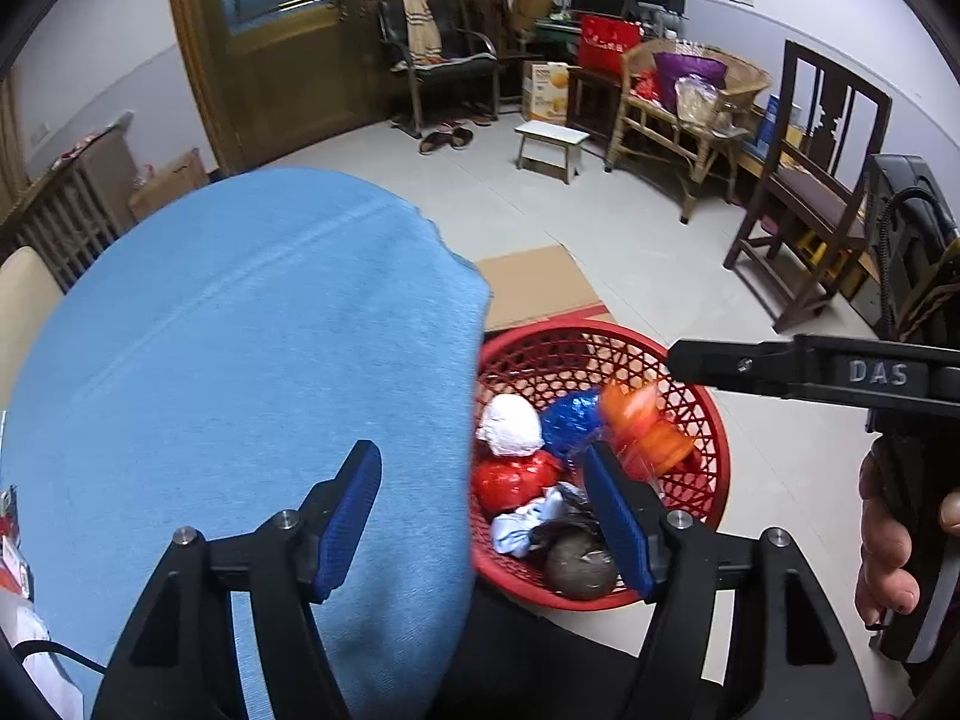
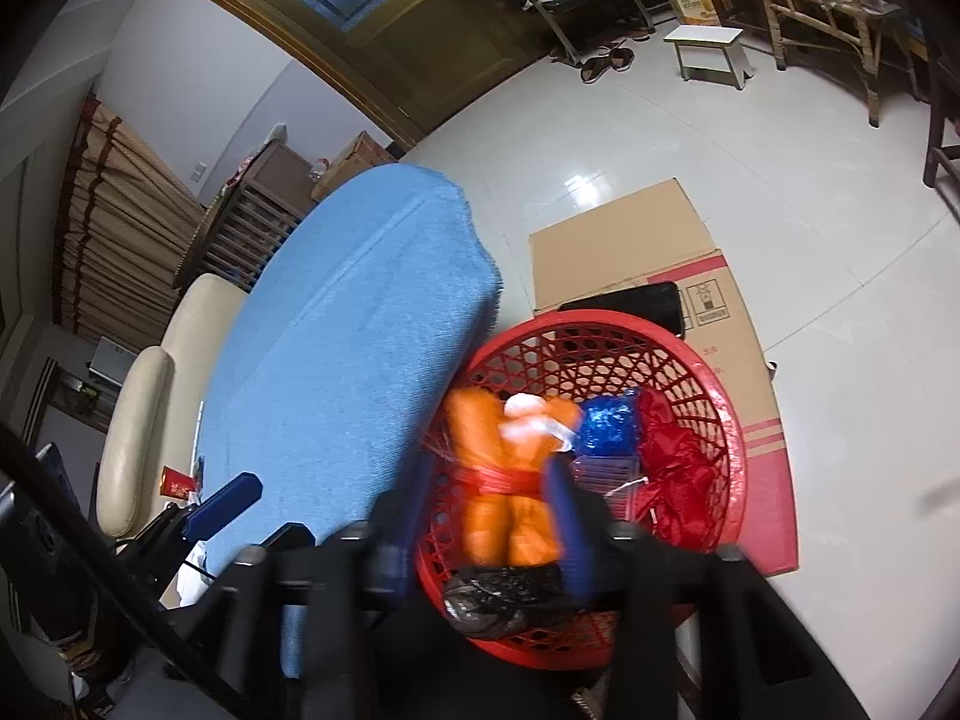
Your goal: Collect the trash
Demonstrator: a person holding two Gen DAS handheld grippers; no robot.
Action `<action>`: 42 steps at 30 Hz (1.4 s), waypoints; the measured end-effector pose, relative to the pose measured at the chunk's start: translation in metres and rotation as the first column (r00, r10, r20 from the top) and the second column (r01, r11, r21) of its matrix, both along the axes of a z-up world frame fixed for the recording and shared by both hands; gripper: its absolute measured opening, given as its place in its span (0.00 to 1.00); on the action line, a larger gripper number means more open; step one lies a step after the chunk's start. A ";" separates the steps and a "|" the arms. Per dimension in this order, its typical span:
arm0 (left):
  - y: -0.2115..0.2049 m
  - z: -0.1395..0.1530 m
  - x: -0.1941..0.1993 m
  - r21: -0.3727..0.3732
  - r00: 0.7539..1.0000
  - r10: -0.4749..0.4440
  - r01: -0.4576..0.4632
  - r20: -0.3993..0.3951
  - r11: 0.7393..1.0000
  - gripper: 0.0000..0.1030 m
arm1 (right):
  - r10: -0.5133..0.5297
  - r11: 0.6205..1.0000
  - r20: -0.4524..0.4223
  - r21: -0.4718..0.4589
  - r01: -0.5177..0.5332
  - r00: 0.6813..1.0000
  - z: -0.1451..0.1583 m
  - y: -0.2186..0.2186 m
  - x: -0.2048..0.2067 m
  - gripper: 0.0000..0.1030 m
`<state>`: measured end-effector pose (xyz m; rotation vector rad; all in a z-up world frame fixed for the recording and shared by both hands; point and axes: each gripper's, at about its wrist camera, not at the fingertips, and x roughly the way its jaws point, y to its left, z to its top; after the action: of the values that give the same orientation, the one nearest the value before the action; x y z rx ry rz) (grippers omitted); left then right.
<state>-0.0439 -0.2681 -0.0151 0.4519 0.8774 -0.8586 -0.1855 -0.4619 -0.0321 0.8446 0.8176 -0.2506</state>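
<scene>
Below the edge of the round counter covered in light blue cloth [image 1: 240,360], a red plastic lattice basket [image 1: 708,420] sits on the pale tiled floor [image 1: 600,210], partly on a flattened brown cardboard sheet [image 2: 630,240]. Inside it lie crumpled pieces of trash: a white paper ball [image 1: 510,425], a shiny blue foil wad [image 1: 567,420], a red plastic wad [image 1: 510,480], a pale blue crumpled scrap [image 1: 522,525] and a dark grey ball [image 1: 579,567]. An orange plastic bundle tied with a red band [image 2: 510,480], blurred in both views, is over the basket between the fingers of the right claw [image 2: 480,516]; that claw stands released, its blue pads apart, and whether they touch the bundle cannot be told through the blur. The left claw [image 1: 480,516] is also released, nothing between its blue pads [image 1: 351,516], one finger over the blue cloth and the other over the basket. A hand [image 1: 888,540] grips the right tool's black handle at the edge of the left view.
</scene>
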 end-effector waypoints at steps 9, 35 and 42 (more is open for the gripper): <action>0.032 0.020 0.008 -0.032 0.992 0.090 -0.088 0.086 0.996 0.69 | 0.027 0.998 0.030 -0.055 -0.025 0.999 0.018 0.020 0.010 0.66; 0.247 0.121 0.039 -0.243 0.692 0.649 -0.602 0.317 0.761 0.88 | 0.407 0.808 0.137 -0.516 -0.285 0.903 0.142 0.233 0.089 0.66; 0.278 0.125 0.029 -0.256 0.627 0.704 -0.659 0.333 0.707 0.89 | 0.431 0.786 0.142 -0.544 -0.293 0.891 0.156 0.270 0.096 0.66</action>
<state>-0.0144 0.0099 0.1096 0.1504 0.5273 -0.0765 -0.0898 -0.1921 0.1236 0.1945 0.6069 -0.0010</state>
